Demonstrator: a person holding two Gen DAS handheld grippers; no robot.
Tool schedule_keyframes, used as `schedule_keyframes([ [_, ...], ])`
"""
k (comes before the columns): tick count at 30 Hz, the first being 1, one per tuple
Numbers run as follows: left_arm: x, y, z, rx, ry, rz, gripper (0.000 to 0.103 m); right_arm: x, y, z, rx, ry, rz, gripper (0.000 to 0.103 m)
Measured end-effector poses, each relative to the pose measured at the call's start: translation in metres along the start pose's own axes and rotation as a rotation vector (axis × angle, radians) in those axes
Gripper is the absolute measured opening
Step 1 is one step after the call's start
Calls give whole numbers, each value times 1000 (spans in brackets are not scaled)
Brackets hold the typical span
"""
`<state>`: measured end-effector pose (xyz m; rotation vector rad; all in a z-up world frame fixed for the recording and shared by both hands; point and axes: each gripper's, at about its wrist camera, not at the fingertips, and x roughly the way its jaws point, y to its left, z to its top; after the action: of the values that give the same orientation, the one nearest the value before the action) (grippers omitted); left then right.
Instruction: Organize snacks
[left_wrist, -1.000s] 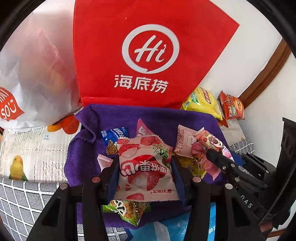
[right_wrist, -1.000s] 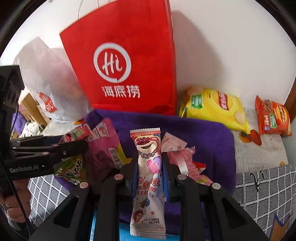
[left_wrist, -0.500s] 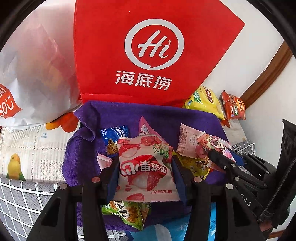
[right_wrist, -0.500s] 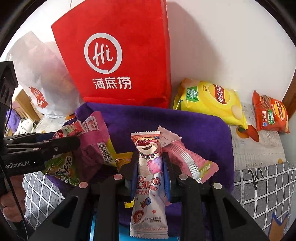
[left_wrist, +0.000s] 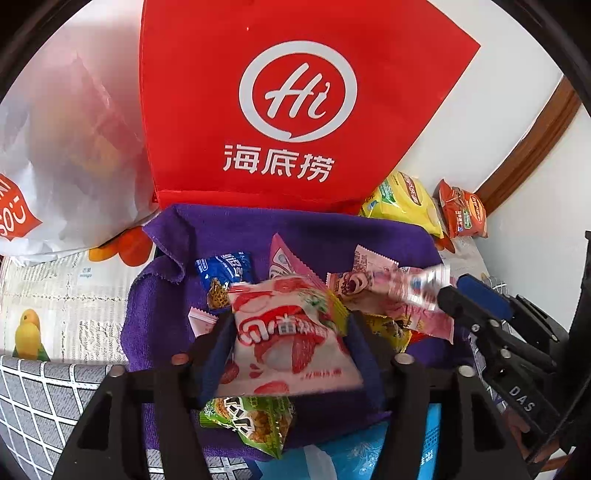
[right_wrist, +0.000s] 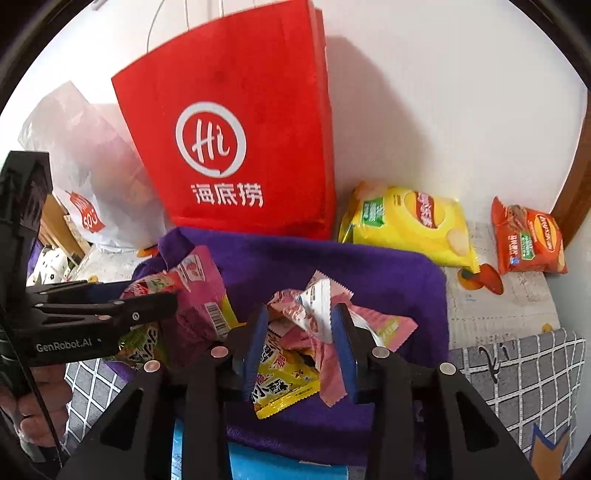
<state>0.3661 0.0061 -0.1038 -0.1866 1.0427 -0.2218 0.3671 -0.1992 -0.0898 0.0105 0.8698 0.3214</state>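
I am angling both grippers down over the purple cloth (left_wrist: 258, 229). My left gripper (left_wrist: 291, 332) is opening its fingers, the strawberry snack packet (left_wrist: 291, 332) loose and blurred between them. My right gripper (right_wrist: 299, 332) is opening too, its bear-print wrapper (right_wrist: 317, 306) slipping onto the snack pile. Beyond, a red bag (right_wrist: 236, 147) is standing against the white wall (right_wrist: 443, 110)
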Motion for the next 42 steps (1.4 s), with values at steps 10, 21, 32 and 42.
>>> schedule_keyframes([
  [10,-32,-11,2,32,-97,66,83,-22,0,6,0,-47,-34,40],
  [21,-71,-30,-3,84,-139,49,83,-66,5,1,42,-70,-89,44],
  [32,-123,-48,-29,98,-168,8,83,-130,13,-21,69,-80,-173,51],
  [42,-173,-50,-92,111,-233,29,83,-197,23,-57,110,-137,-191,59],
])
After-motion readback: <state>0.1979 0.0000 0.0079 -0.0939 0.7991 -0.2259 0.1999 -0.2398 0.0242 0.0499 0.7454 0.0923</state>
